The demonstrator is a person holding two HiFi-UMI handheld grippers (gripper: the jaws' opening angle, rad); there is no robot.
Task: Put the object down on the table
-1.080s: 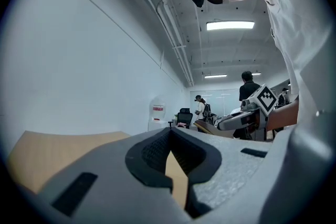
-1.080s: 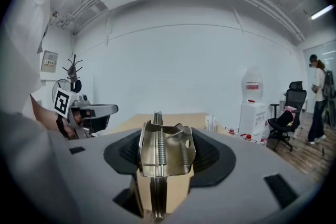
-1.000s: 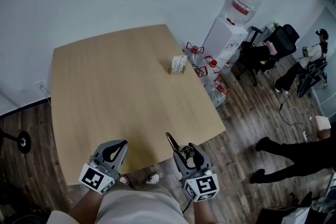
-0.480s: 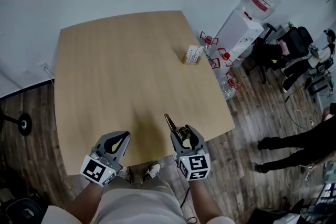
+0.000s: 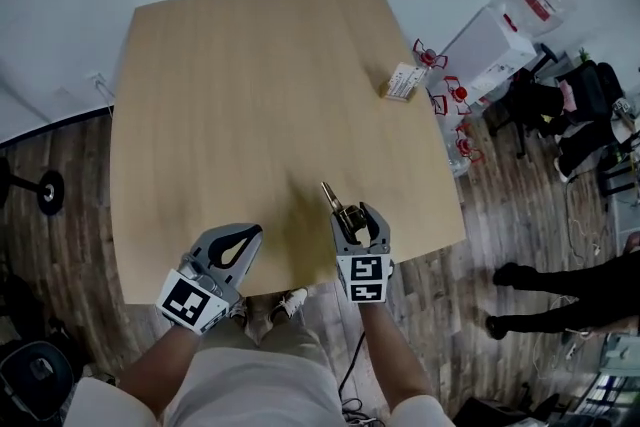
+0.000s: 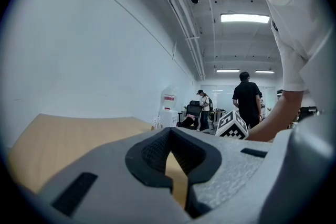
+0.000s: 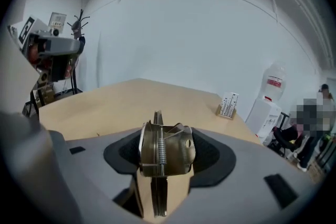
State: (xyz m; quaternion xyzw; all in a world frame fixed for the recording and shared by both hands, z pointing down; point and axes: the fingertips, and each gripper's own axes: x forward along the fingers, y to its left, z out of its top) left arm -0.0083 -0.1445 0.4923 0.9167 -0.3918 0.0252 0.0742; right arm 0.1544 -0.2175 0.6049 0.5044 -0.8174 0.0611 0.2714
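A brass-coloured metal spring clip [image 5: 336, 202] sticks out of my right gripper [image 5: 352, 218], which is shut on it over the near edge of the wooden table [image 5: 220, 85]. In the right gripper view the clip [image 7: 165, 152] stands upright between the pads, its coil spring facing the camera, with the tabletop below it. My left gripper [image 5: 240, 241] hovers at the table's near edge to the left, shut with nothing in it. In the left gripper view its dark pads [image 6: 152, 152] meet around a small hollow.
A small card stand [image 5: 404, 81] sits near the table's right edge, also in the right gripper view [image 7: 228, 105]. A water dispenser [image 5: 500, 30] and spare bottles [image 5: 450, 105] stand right of the table. People [image 5: 570, 280] and office chairs are further right.
Both grippers have come forward and down toward the table's near edge. The right one, still gripping the clip, now reaches over the tabletop. The head view has shifted over the table.
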